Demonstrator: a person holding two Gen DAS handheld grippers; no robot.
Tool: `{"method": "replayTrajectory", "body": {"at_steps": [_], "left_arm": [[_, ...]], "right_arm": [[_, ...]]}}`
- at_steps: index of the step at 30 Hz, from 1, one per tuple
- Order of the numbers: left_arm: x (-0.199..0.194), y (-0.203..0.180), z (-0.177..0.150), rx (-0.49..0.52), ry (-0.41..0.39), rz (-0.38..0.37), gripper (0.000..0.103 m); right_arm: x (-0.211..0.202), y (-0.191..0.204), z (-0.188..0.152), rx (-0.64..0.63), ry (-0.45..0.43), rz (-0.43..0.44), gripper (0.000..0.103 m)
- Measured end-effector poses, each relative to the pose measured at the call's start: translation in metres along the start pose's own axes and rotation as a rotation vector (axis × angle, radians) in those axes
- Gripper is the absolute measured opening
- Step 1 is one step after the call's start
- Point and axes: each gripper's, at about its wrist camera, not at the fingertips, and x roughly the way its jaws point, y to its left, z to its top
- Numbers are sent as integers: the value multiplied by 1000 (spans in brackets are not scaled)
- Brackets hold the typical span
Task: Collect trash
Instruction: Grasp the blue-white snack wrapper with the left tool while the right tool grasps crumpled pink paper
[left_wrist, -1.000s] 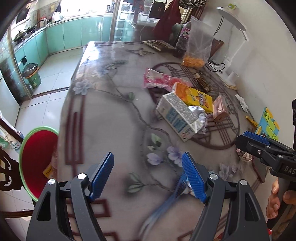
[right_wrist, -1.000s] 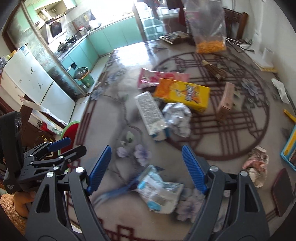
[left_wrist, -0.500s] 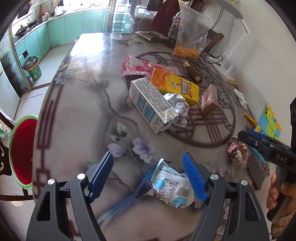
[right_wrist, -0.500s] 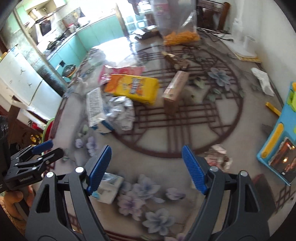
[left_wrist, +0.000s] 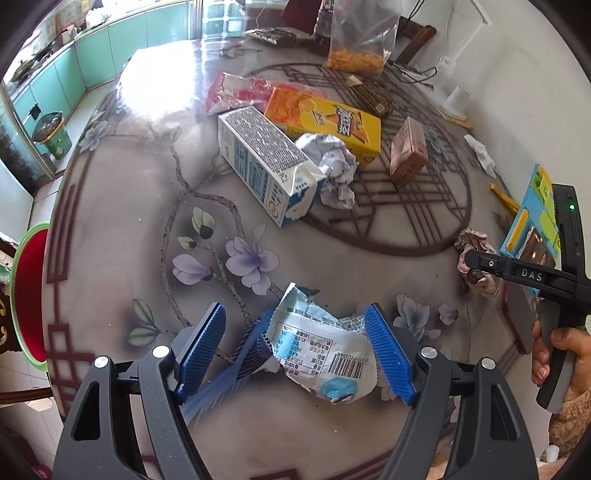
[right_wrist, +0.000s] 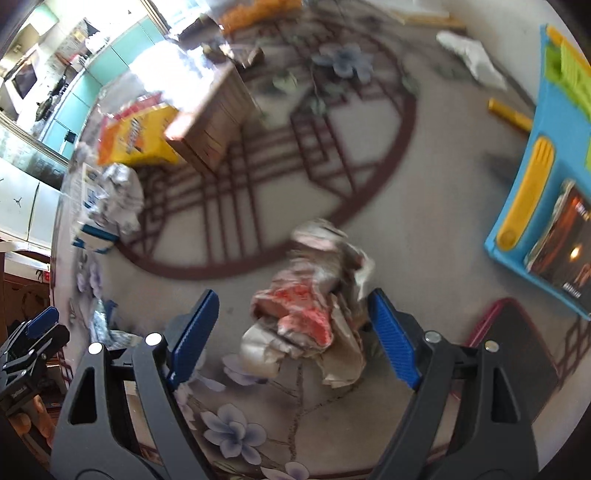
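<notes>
Pointing down at the table, your left gripper has its blue jaws wide apart. A crumpled white wrapper with a barcode lies flat on the table between them. The right pad is just beside the wrapper's edge, but you cannot tell if it touches. The left pad is well apart from it. Nothing is held.

Your right gripper points down too, and its jaws are opening. A crumpled ball of pink and tan paper sits on the table between them. The pads do not press on it. This view is blurry, so small things are hard to see.

Farther up the table lies a white and blue milk carton on its side. A ball of crumpled white paper touches its open end. Behind them is a yellow and orange box, and a pink packet lies behind that. A small brown box stands near the yellow one.

A clear bag with orange snacks stands at the far side. A blue tray sits by the wall, on the right. Off the table's left edge, down on the floor, is a red bin with a green rim. Your hand holds the right gripper's handle.
</notes>
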Motion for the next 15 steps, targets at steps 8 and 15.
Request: {"method": "replayTrajectory", "body": {"at_steps": [8, 15], "left_arm": [[31, -7, -13, 6, 101, -12, 76], [48, -17, -18, 10, 143, -29, 76]], "right_arm": [[-1, 0, -1, -2, 1, 88, 41], [-26, 23, 15, -56, -78, 141, 40]]}}
